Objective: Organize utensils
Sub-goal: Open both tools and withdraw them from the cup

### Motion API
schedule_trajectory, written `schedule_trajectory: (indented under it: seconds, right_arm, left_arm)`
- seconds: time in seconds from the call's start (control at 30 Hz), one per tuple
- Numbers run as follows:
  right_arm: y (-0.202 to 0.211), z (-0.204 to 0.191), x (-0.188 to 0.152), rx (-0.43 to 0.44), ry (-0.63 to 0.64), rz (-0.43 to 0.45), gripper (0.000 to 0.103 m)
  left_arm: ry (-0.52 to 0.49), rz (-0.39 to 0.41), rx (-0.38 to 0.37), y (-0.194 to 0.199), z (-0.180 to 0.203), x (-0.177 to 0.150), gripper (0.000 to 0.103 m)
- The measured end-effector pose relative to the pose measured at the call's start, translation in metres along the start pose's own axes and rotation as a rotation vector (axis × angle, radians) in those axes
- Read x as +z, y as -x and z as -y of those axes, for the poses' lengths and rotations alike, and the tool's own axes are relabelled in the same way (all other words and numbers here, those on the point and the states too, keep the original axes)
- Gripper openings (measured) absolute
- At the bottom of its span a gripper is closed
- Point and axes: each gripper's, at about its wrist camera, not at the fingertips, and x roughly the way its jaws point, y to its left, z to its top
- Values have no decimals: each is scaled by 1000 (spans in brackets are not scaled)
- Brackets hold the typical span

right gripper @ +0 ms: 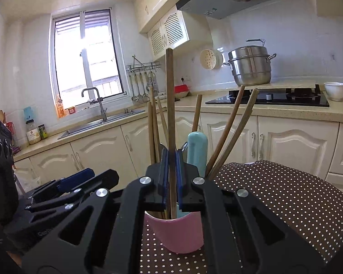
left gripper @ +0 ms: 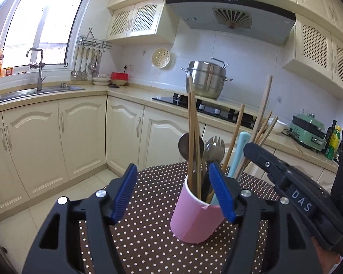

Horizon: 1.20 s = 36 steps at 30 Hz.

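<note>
A pink cup [left gripper: 194, 219] stands on the brown polka-dot cloth [left gripper: 153, 246]. It holds several wooden chopsticks [left gripper: 191, 137], a metal spoon [left gripper: 183, 147], a metal fork [left gripper: 215, 148] and a light blue handle [left gripper: 241, 146]. My left gripper [left gripper: 173, 194] is open, its right blue pad against the cup's rim. In the right wrist view my right gripper [right gripper: 171, 178] is shut on a long wooden stick [right gripper: 170, 105] that stands in the pink cup [right gripper: 178, 235]. The right gripper also shows in the left wrist view [left gripper: 285, 178].
Cream kitchen cabinets [left gripper: 80, 137] ring the room. A sink with a tap [left gripper: 37, 73] is at the left. A steel steamer pot [left gripper: 205, 80] sits on the black hob [left gripper: 205, 107]. A green appliance [left gripper: 308, 130] and bottles [left gripper: 331, 141] stand at the right. A white bowl [right gripper: 335, 90] sits by the hob.
</note>
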Motion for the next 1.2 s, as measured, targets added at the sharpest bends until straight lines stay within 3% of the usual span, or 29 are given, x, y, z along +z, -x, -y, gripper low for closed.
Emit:
schedule_trajectory:
  seconds: [0.37,0.4,0.47,0.7,0.97,1.2]
  right_arm:
    - [13,-17,2,9,10,-38,12]
    - [16,-18,2,2,11,-35,18]
    - [23,-20,4,1,6,-24,56]
    - [64,-34,16,-51,45,31,57]
    - [129,-60,18,-148,98,40,76]
    - [185,-84,22,-190,115,69,83]
  left_arm:
    - [-40,-7,60,40,0,3,74]
    - [-41,-8,63,43,0,4,75]
    - [-43,-2,70,54,0,6,77]
    - [-75,45,113,95,3,13,82]
    - [-131,134,121,158,18,14,86]
    - [-188,193,130,209,38,12,89]
